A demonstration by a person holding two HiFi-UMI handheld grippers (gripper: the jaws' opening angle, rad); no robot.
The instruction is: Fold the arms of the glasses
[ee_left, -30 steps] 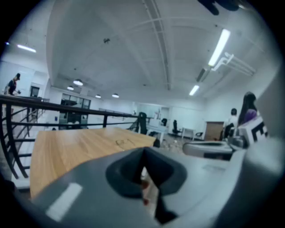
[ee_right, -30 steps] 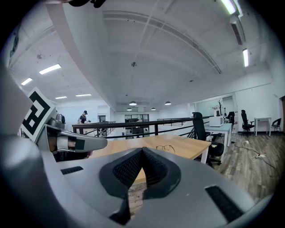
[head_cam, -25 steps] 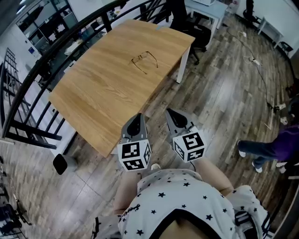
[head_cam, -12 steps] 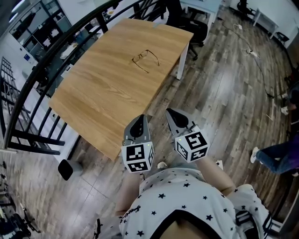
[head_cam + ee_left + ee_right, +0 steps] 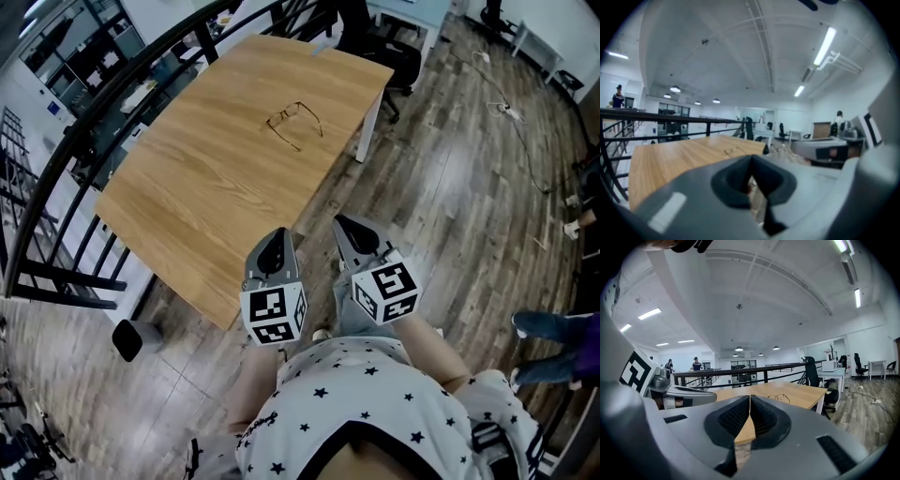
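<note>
Status: we're still pre-contact. This is the approach step, no fold started. The glasses lie on the far half of the bench, near its far right edge, arms spread open as far as the head view lets us judge; thin wire frame, little detail. Left gripper and right gripper hang side by side off the bench's near corner, above the wood floor, both well apart from the glasses. Left gripper view: jaws together, nothing between them. Right gripper view: jaws together bar a hairline slit, also empty, with the glasses small on the bench beyond the tips. Next move, our read: carry both grippers across the bench to the frame and open the jaws on the way. One then steadies the front near a hinge while the other sweeps an arm inward. That calls for a low, flat approach — the wire lies flush on smooth wood, so we expect it to skid unless it's pinned first. Then the same for the second arm.
</note>
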